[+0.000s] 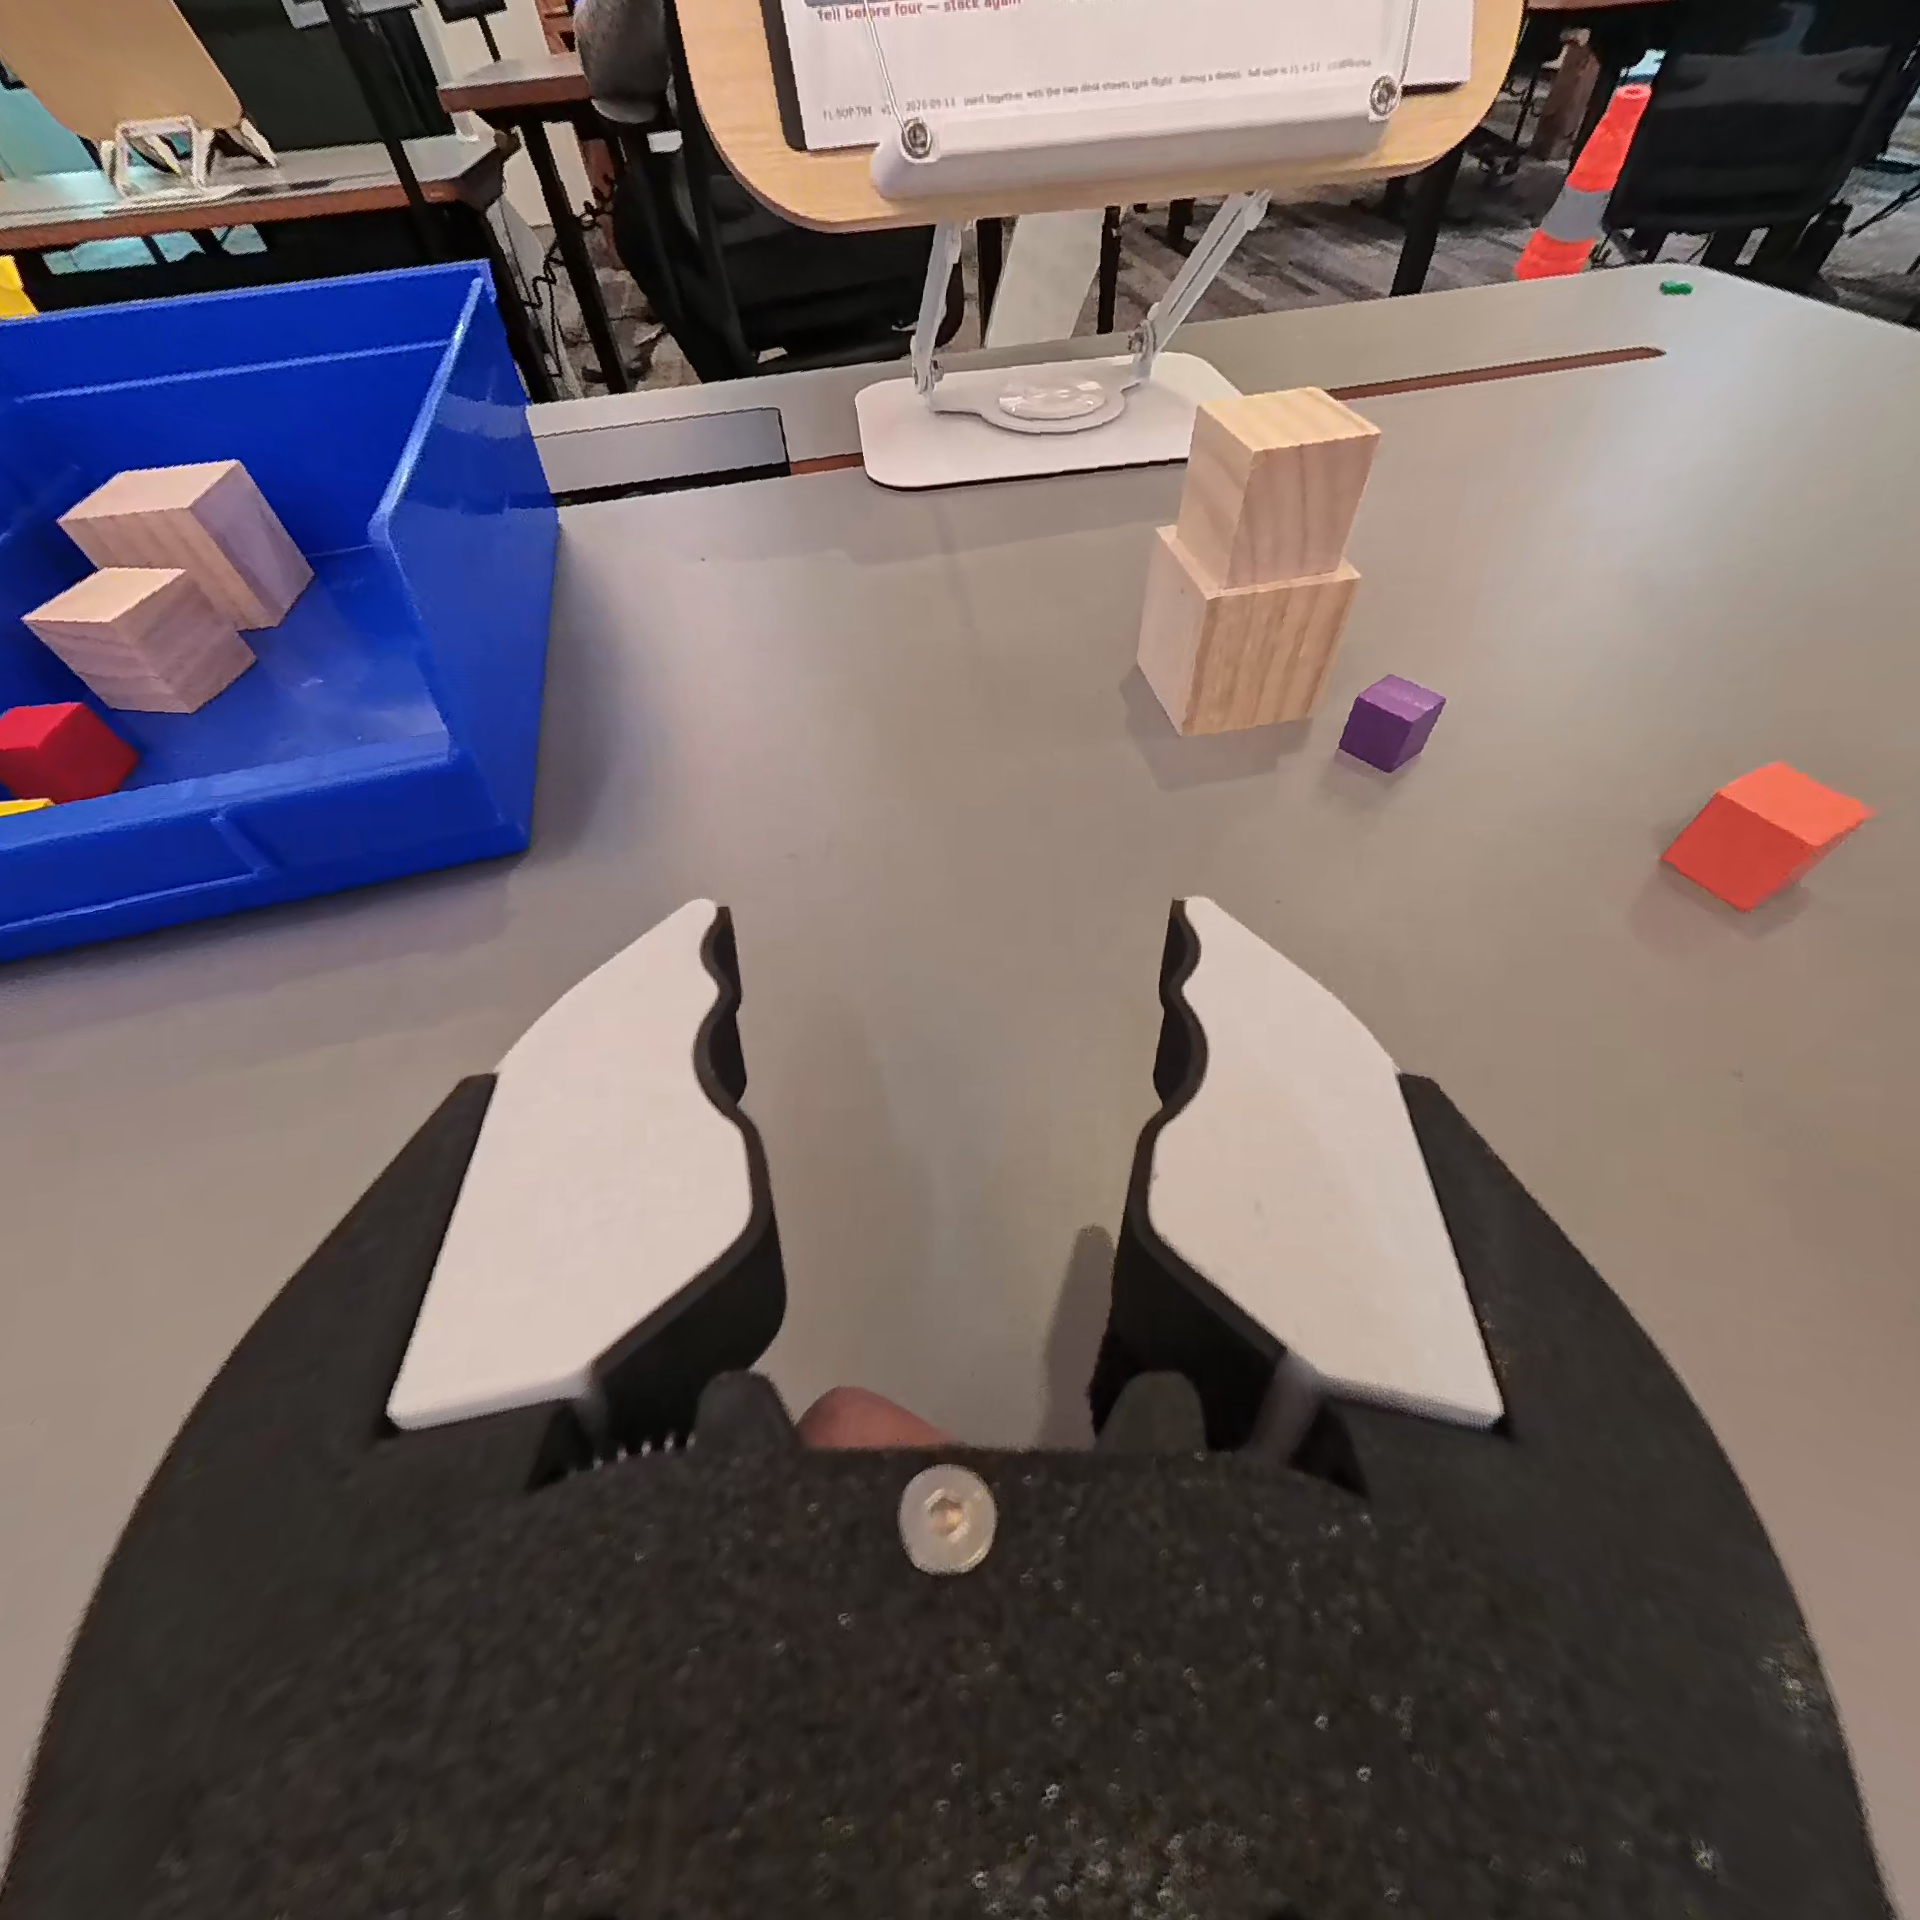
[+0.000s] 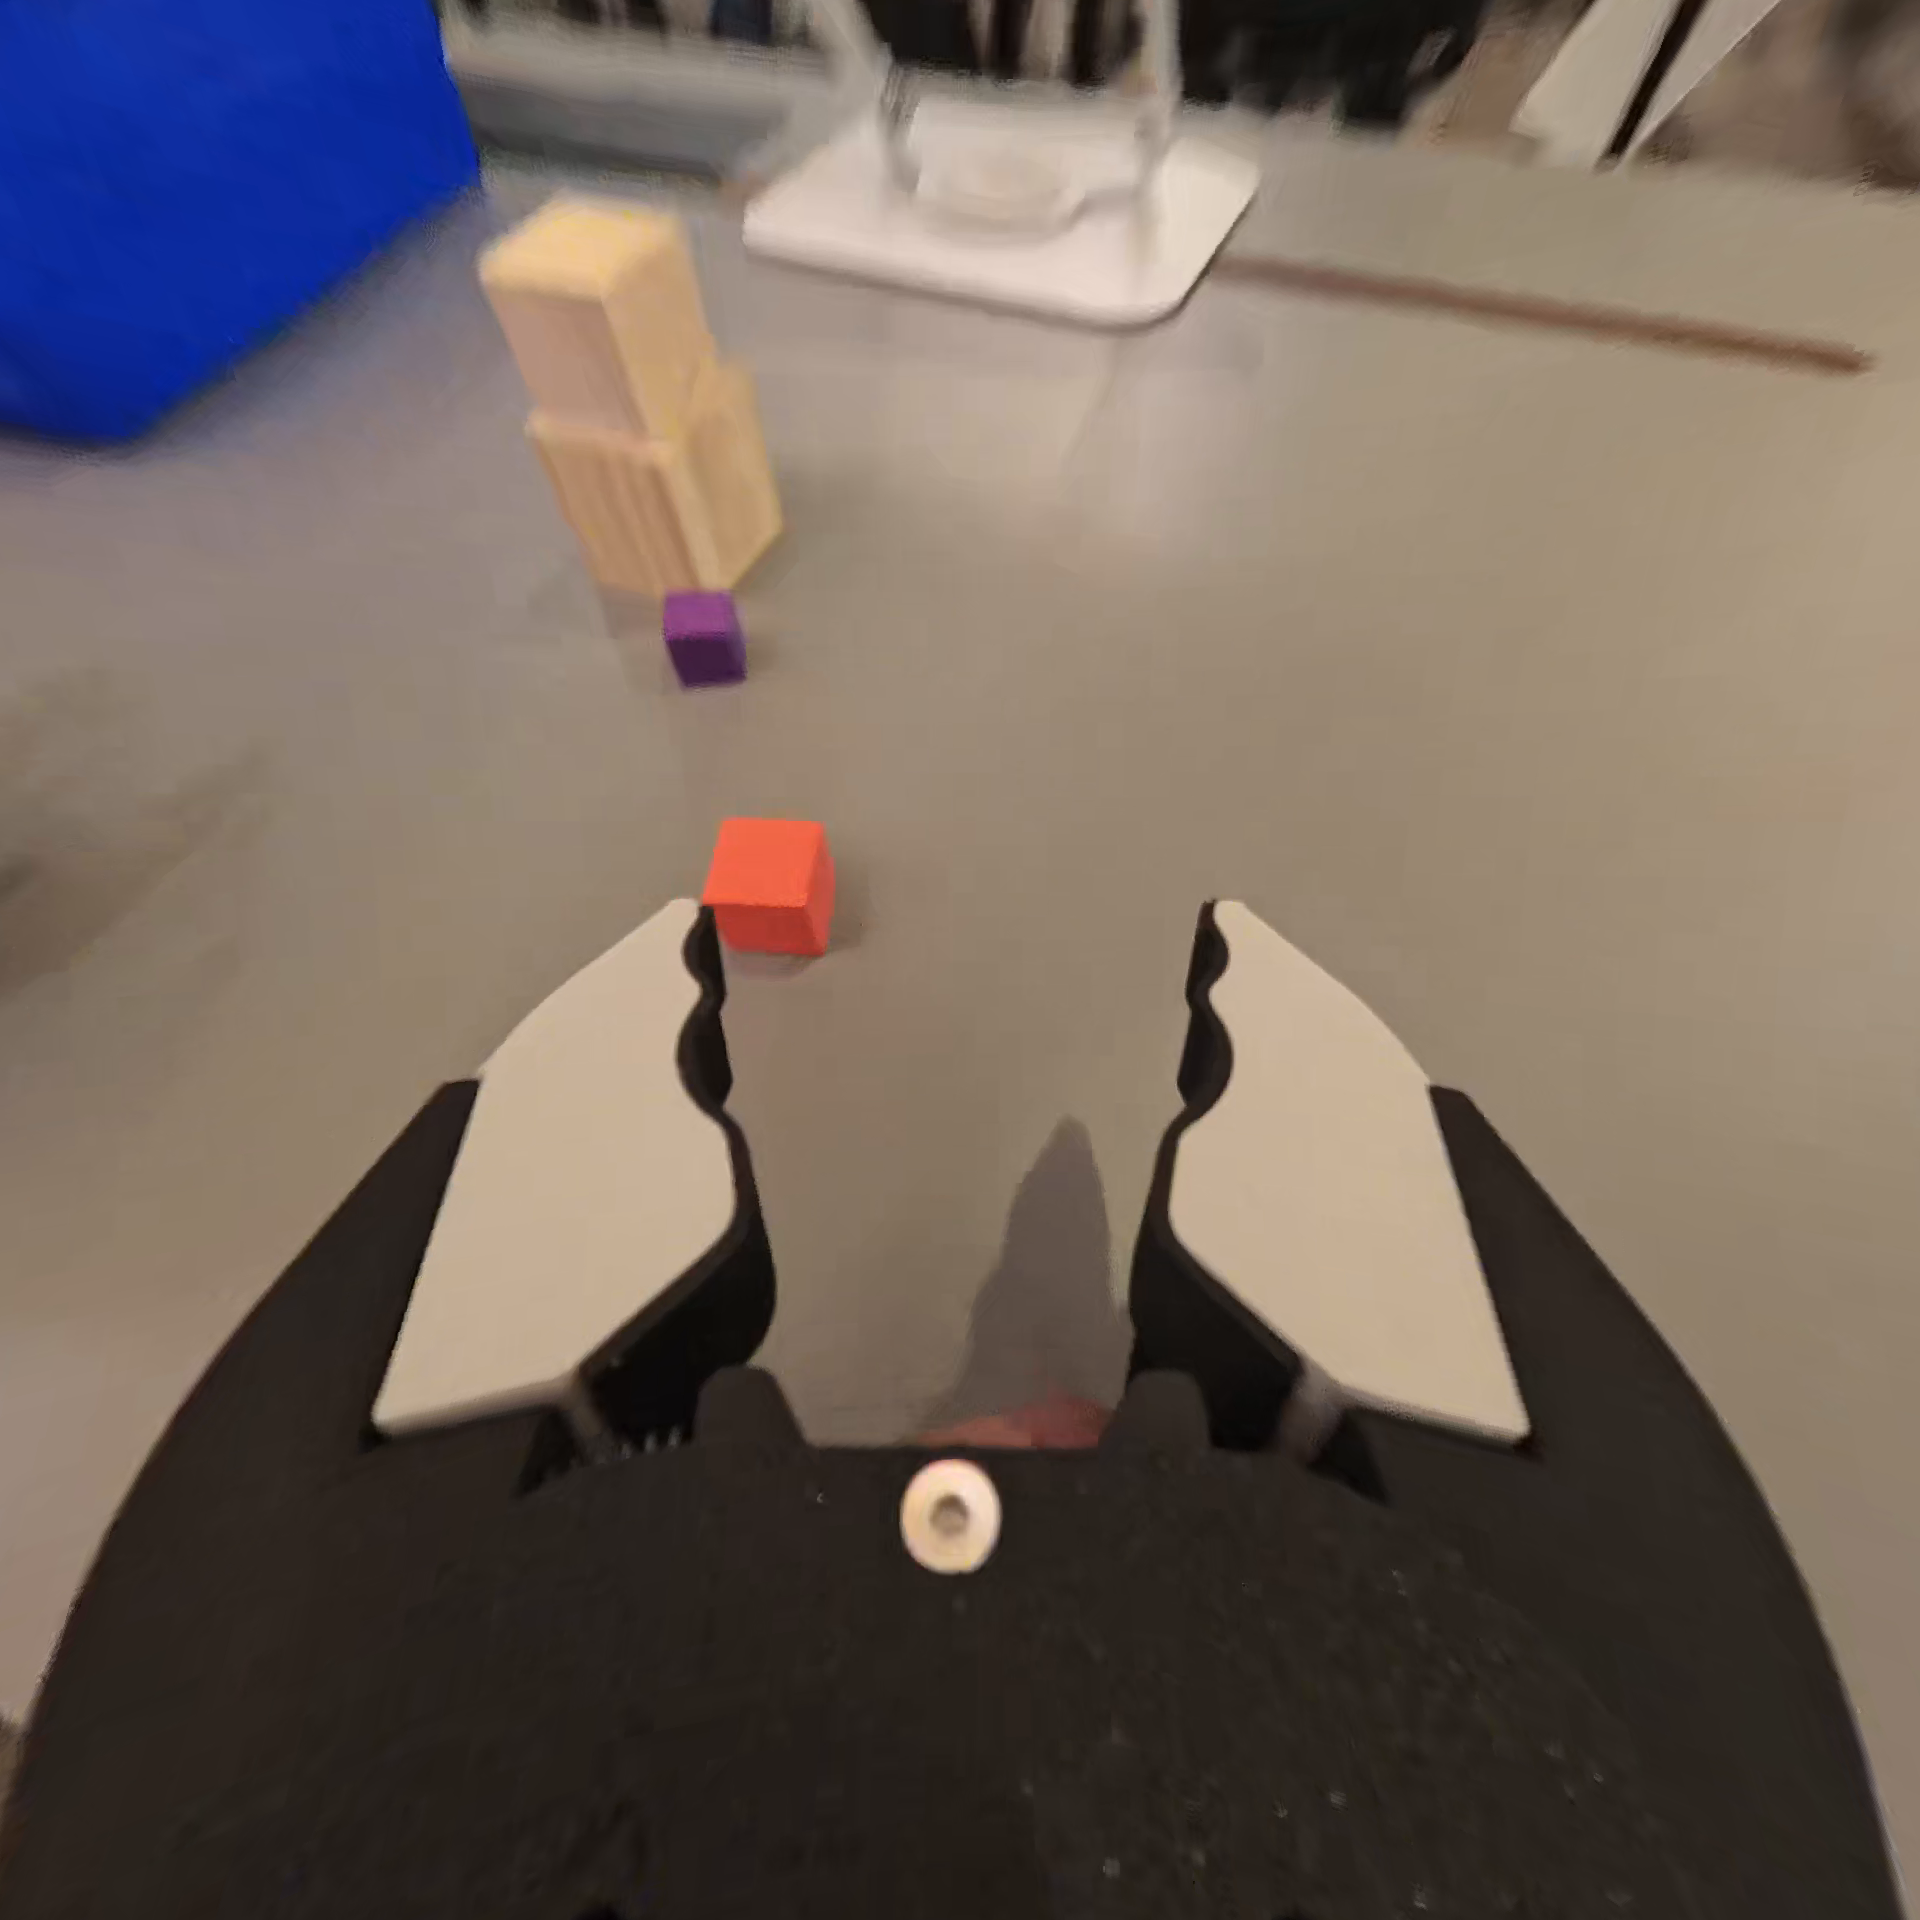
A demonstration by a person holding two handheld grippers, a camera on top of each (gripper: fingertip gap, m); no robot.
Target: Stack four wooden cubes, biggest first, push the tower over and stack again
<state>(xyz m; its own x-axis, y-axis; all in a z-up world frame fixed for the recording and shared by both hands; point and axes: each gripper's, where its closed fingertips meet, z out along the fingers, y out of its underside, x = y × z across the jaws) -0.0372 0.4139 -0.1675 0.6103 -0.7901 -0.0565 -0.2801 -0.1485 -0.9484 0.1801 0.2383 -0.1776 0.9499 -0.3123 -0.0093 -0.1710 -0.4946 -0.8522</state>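
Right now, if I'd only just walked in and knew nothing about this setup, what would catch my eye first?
Probably the two-cube wooden tower standing mid-table, the smaller cube on the bigger. Close by lie a small purple cube at its foot and an orange cube just ahead of the open right gripper. On the left sits a bright blue bin holding more wooden blocks; the left gripper is open too, holding nothing.

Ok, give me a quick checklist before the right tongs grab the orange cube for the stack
1. Right tongs open and empty: ok.
2. Orange cube centred between the fingers: not ok, it sits by the left fingertip.
3. Two-cube wooden stack standing: ok.
4. Upper wooden cube squarely centred on the lower: not ok, offset toward one side.
5. Purple cube clear of the stack: ok, close beside it but apart.
6. Left tongs open, away from the stack: ok.
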